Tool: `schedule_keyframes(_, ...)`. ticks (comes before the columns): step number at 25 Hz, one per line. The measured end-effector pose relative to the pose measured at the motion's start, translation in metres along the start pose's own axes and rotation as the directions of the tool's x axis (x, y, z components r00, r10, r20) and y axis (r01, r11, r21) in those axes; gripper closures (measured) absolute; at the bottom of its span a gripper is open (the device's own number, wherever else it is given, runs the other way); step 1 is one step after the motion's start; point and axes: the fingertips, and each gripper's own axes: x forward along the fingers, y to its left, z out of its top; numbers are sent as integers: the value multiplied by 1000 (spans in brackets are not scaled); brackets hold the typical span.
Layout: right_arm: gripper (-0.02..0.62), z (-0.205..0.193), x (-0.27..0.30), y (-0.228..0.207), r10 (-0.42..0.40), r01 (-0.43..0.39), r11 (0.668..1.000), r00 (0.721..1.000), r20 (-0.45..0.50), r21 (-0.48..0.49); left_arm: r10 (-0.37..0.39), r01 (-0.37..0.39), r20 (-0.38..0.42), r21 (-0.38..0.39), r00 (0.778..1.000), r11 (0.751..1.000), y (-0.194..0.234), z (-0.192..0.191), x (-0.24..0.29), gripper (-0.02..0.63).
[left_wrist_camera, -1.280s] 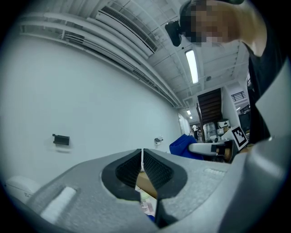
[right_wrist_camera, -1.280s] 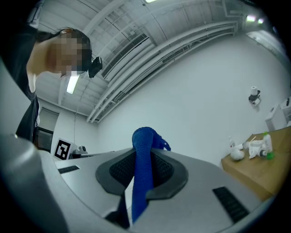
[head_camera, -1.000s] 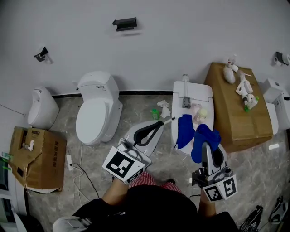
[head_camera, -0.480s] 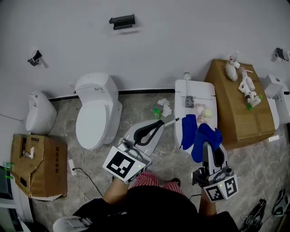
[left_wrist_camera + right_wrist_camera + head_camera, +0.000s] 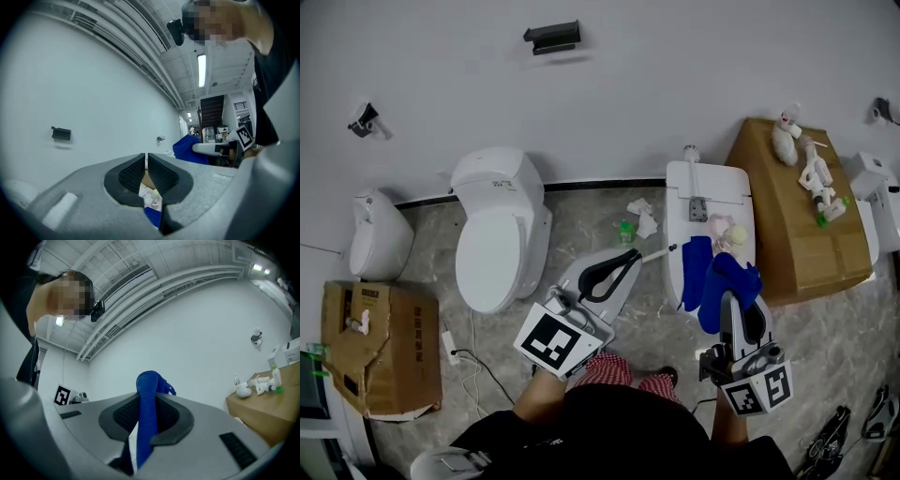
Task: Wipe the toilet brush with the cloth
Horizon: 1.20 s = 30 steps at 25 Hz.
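In the head view my left gripper (image 5: 630, 256) is shut, and a thin pale rod (image 5: 661, 250), seemingly the toilet brush's handle, sticks out from its tips toward the white floor fixture (image 5: 710, 187). The left gripper view shows the left gripper (image 5: 147, 157) with its pads together and only a pale sliver between them. My right gripper (image 5: 734, 302) is shut on a blue cloth (image 5: 727, 278) that stands up out of the jaws. In the right gripper view the cloth (image 5: 149, 385) is pinched in the right gripper (image 5: 146, 414). A second blue piece (image 5: 694, 270) lies on the fixture.
A white toilet (image 5: 495, 234) and a smaller white fixture (image 5: 379, 246) stand at the left wall. Cardboard boxes sit at the left (image 5: 380, 337) and at the right (image 5: 797, 216), the right one with bottles on top. Crumpled paper (image 5: 640, 221) and a cable (image 5: 469, 352) lie on the floor.
The person and both grippers have shifted across the floor together, so the room's things sit slightly differently in the head view. Both grips look the same as before.
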Motion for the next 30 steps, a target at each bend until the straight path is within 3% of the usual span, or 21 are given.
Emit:
schedule_keyframes(10,534,-18,33,19,5,-5,1000,1000,-11,-16,-33,33,-4,-15,999,999,33,-5,-6,600)
schedule_keyframes(30,534,-35,67,58,-155,157,985,987,40,-72,-188,188,33,-7,982,982,91,-4,-20,600)
